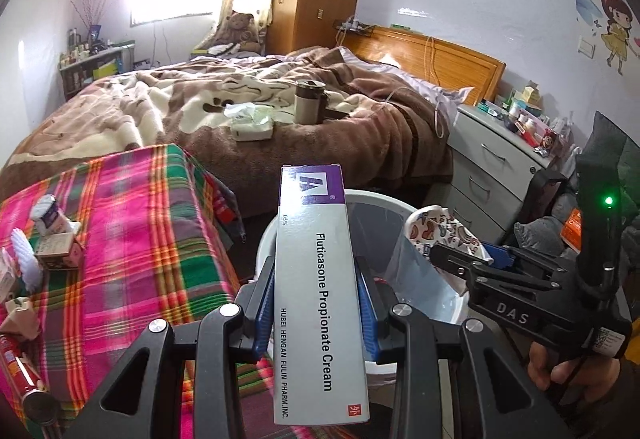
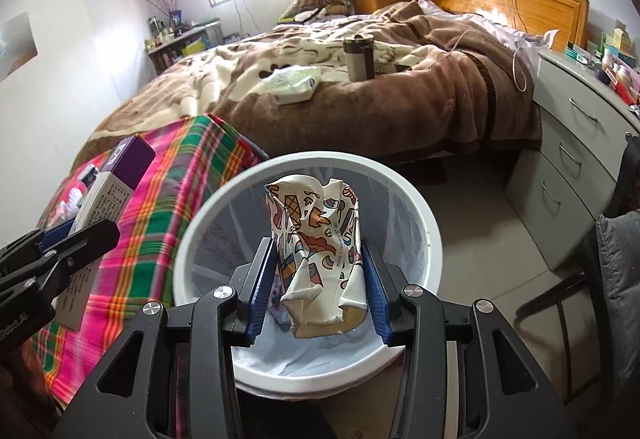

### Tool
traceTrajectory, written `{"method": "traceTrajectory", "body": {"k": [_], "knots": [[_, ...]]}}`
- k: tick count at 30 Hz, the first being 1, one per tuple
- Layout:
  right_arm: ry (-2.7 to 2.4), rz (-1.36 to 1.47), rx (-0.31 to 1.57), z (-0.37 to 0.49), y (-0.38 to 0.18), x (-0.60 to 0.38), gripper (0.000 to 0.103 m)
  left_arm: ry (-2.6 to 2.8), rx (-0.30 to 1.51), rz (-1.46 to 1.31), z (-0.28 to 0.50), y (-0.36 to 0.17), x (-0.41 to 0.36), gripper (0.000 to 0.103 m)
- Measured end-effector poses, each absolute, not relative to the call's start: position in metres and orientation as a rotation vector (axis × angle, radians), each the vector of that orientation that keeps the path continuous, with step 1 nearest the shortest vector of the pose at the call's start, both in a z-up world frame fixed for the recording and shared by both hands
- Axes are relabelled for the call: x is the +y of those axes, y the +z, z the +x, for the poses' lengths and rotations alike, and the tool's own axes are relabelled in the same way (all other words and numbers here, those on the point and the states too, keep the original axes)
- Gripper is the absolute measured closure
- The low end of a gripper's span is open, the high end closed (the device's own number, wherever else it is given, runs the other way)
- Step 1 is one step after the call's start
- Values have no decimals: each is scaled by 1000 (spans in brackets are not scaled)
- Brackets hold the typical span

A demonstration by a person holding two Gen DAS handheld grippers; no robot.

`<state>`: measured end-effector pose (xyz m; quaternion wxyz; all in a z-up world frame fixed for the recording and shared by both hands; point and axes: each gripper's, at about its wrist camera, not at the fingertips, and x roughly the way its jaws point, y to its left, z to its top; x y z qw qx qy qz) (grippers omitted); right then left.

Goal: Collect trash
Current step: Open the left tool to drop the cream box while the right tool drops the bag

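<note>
both grippers loaded: left gripper [image 1: 316,303] clamps cream box [image 1: 316,279], right gripper [image 2: 318,275] crumpled cup [image 2: 316,239].

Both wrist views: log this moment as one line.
left tongs: shut on cream box | right tongs: shut on crumpled paper cup | cup over white bin | nothing dropped yet

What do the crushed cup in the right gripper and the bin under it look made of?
Crushed cup: likely thin coated paper, with a printed cartoon pattern; it holds sharp creases and dents. White bin: looks like smooth moulded plastic with a rolled rim and slight sheen, lined with a thin translucent film bag.
</note>
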<state>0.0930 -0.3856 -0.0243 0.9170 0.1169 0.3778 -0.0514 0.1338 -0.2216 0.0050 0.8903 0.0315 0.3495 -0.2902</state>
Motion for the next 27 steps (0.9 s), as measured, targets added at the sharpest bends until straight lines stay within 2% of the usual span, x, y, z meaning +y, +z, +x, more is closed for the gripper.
{"method": "traceTrajectory", "body": {"k": [10, 11, 13, 14, 15, 16, 17, 27], "knots": [[-144, 224, 833, 99, -33, -394, 59, -606, 752, 83, 146, -7, -238, 67], [-147, 221, 835, 99, -34, -394, 58, -599, 753, 81, 147, -7, -238, 65], [-155, 204, 837, 100, -34, -393, 57, -590, 753, 72, 149, -8, -236, 53], [-160, 193, 837, 101, -34, -393, 50, -589, 753, 67, 149, -8, -235, 47], [-162, 180, 835, 100, -34, -391, 45, -590, 750, 63, 150, -7, -235, 45], [-161, 175, 832, 101, -34, -391, 37, -589, 748, 61, 150, -7, -234, 45], [-160, 171, 829, 100, -34, -390, 36, -588, 748, 62, 150, -6, -233, 45], [-162, 186, 804, 98, -26, -387, 36, -560, 726, 33, 145, 5, -209, 45]]}}
